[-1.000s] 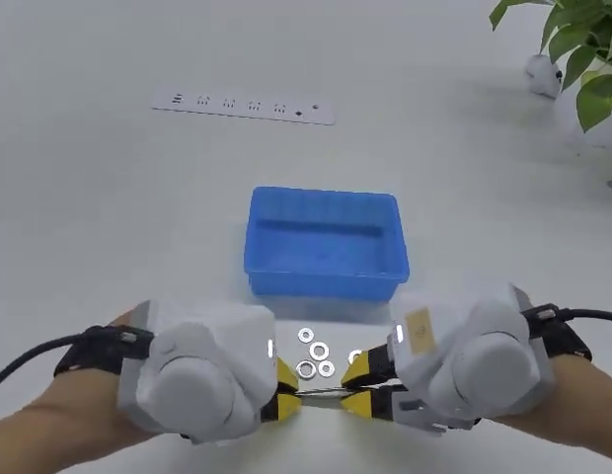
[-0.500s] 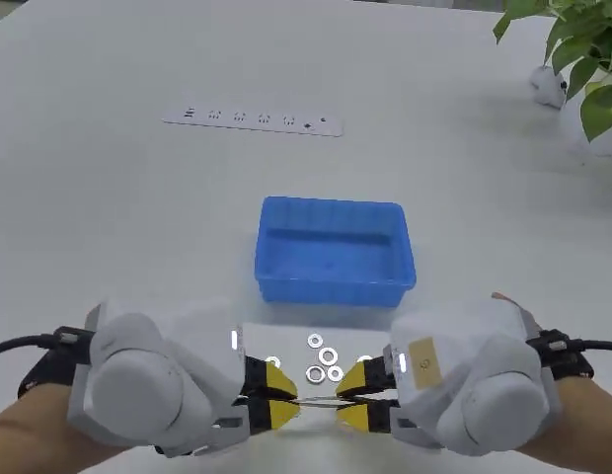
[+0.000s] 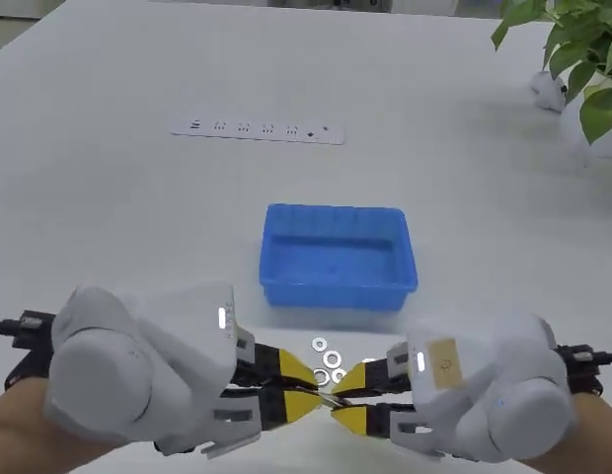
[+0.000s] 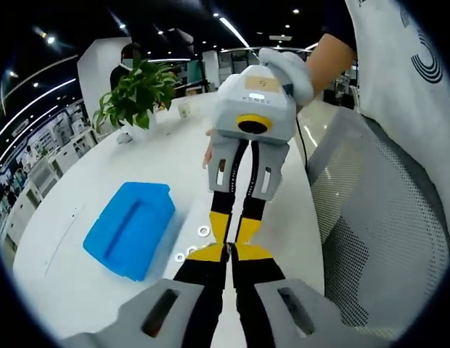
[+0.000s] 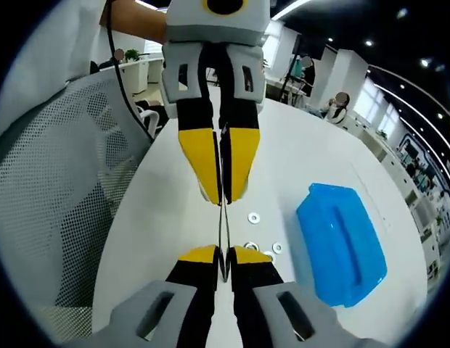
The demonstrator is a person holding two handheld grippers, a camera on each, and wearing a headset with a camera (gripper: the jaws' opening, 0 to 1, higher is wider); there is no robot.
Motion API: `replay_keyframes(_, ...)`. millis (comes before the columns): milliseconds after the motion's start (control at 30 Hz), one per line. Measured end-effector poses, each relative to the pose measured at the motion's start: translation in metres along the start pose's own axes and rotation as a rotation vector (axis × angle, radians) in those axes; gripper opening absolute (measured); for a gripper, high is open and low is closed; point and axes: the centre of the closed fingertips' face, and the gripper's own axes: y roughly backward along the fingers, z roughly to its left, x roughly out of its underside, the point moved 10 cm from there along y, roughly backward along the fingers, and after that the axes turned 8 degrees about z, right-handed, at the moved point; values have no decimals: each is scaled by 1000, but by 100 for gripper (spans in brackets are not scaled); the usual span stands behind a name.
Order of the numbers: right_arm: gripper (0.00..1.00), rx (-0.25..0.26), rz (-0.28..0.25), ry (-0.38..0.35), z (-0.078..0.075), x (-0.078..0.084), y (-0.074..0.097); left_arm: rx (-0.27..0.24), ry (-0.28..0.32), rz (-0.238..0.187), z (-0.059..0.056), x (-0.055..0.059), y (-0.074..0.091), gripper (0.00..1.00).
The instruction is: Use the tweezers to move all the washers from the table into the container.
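Left tongs [image 3: 308, 387] have slid closer to right tongs [image 3: 347, 397]; both clench the tweezers [image 5: 223, 225], likely regripping. Washers [image 3: 333, 359] lie on the tabletop [image 3: 138, 217], blue container [image 3: 338, 286] empty.

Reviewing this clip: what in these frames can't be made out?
Washers, head view: count unclear; the right gripper covers some.
Tweezers, right gripper view: edge-on thin line, both ends hidden in shut jaws.
Power strip, head view: markings too small.
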Motion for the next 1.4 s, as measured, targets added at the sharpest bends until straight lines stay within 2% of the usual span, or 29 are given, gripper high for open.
replay_keyframes(133, 7, 5, -32, -55, -1, 5, 3, 4, 14, -24, 1, -5, -3, 7)
replay_keyframes(200, 7, 9, -45, -73, 0, 7, 4, 5, 3, -30, 2, -9, -5, 7)
replay_keyframes(400, 7, 14, -60, -85, -1, 12, 9, 21, -1, -64, 3, -18, -12, 7)
replay_keyframes(433, 7, 10, -63, -88, -1, 13, 10, 51, -1, -74, 2, -19, -15, 7)
replay_keyframes(533, 7, -4, -67, -79, 1, 15, 12, 67, -48, -87, 0, -22, -18, 7)
replay_keyframes(633, 7, -14, -68, -73, 0, 16, 13, 75, -67, -87, 1, -26, -20, 7)
replay_keyframes(867, 8, -33, -85, -92, -4, 22, 16, 109, -64, -117, 7, -32, -29, 7)
replay_keyframes(1033, 8, -34, -85, -100, -4, 24, 17, 125, -67, -139, 7, -38, -37, 7)
replay_keyframes(1233, 10, -23, -84, -112, -5, 24, 17, 123, -68, -140, 9, -39, -38, 6)
replay_keyframes(1400, 10, -26, -95, -146, -7, 22, 14, 119, -51, -139, 12, -35, -34, 6)
